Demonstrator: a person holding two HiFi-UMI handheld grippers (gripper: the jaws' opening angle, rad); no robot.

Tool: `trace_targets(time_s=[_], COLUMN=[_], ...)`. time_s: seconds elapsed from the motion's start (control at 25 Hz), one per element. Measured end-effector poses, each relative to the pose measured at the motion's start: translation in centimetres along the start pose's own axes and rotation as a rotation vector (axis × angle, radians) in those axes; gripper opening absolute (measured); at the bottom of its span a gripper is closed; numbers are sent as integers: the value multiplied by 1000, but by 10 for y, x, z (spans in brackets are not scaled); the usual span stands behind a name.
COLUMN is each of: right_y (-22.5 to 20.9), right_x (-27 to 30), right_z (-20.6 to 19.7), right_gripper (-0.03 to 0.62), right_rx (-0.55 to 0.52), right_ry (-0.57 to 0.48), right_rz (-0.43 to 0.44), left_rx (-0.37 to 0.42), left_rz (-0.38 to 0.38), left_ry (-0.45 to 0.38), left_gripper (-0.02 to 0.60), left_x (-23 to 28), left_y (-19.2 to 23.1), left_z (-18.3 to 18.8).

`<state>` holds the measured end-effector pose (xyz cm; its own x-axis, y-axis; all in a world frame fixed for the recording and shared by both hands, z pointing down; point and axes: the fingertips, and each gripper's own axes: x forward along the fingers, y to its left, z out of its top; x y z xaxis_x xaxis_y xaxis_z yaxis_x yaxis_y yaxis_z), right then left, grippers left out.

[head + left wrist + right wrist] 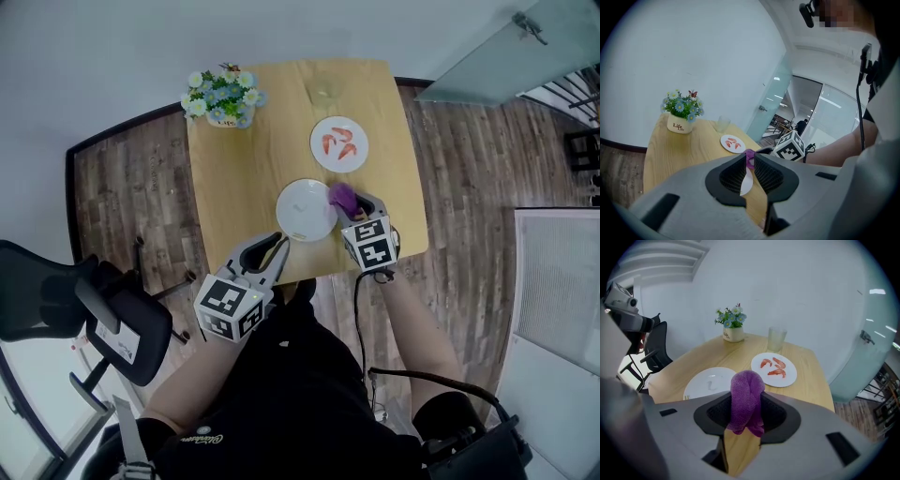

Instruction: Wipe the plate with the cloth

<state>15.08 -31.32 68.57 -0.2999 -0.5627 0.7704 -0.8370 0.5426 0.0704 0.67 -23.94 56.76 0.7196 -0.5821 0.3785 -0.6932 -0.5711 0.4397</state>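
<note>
my right claw [352, 201] is clamped on a bunched purple cloth [746, 399], which fills the gap between its pads. the white plate [302, 211] lies just to that claw's left, and in the head view the cloth sits at its rim. my left claw [272, 247] hangs at the near table [244, 169] edge, jaws almost together, nothing in the slit. beyond the right claw are a shrimp plate [338, 143] and a flower pot [223, 98]. only the right gripper view shows the glass [776, 338] clearly.
</note>
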Motion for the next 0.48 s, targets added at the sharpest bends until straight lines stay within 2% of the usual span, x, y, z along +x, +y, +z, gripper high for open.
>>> trace_targets(time_s=[0.48], right_y=[54], right_x=[-36], right_z=[-37], right_gripper=[152], right_rx=[54], right_ry=[-9], right_rz=[80], left_rx=[4], left_rz=[-20], left_ry=[-2], left_gripper=[54], left_x=[6], left_y=[-6], left_z=[3])
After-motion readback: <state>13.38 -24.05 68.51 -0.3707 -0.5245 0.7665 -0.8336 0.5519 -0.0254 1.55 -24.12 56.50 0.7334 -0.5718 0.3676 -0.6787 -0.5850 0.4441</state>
